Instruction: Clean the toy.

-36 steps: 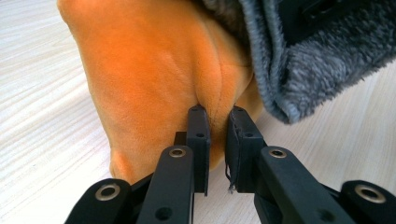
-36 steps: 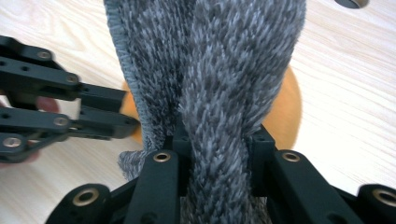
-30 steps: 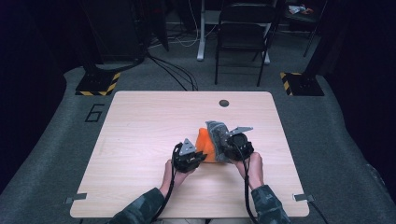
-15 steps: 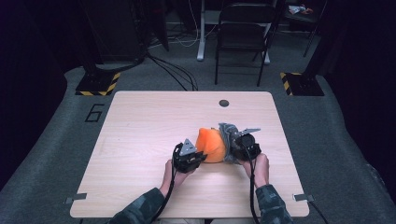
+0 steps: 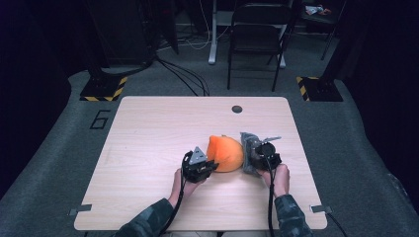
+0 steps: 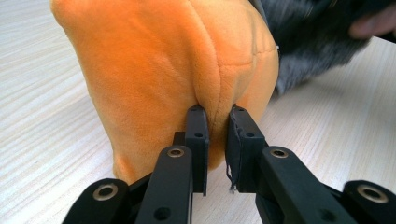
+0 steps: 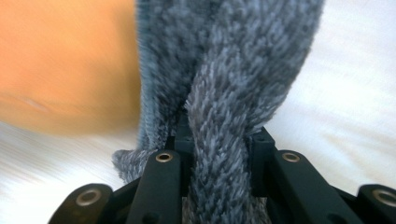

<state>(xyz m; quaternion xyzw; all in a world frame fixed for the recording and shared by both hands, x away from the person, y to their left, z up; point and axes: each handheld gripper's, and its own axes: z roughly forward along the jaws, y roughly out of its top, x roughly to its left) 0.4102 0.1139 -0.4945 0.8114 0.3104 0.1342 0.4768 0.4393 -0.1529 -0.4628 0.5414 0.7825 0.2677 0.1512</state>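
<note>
An orange plush piece rests on the wooden table with a fuzzy grey plush part against its right side. My left gripper is at the orange piece's left edge. Seen from the left gripper view, my left gripper is shut on a fold of the orange plush, and the grey part lies behind it. My right gripper sits against the grey part's right side. The right gripper view has my right gripper shut on a fold of grey fur, with orange plush at its left.
A small dark round hole sits near the table's far edge. Beyond the table stand a black chair, cables on the floor and yellow-black striped bases. The person's hands and sleeves come in at the near edge.
The right gripper has come down and a little to the right with the grey part, and the plush has settled lower on the table. The left gripper has stayed put.
</note>
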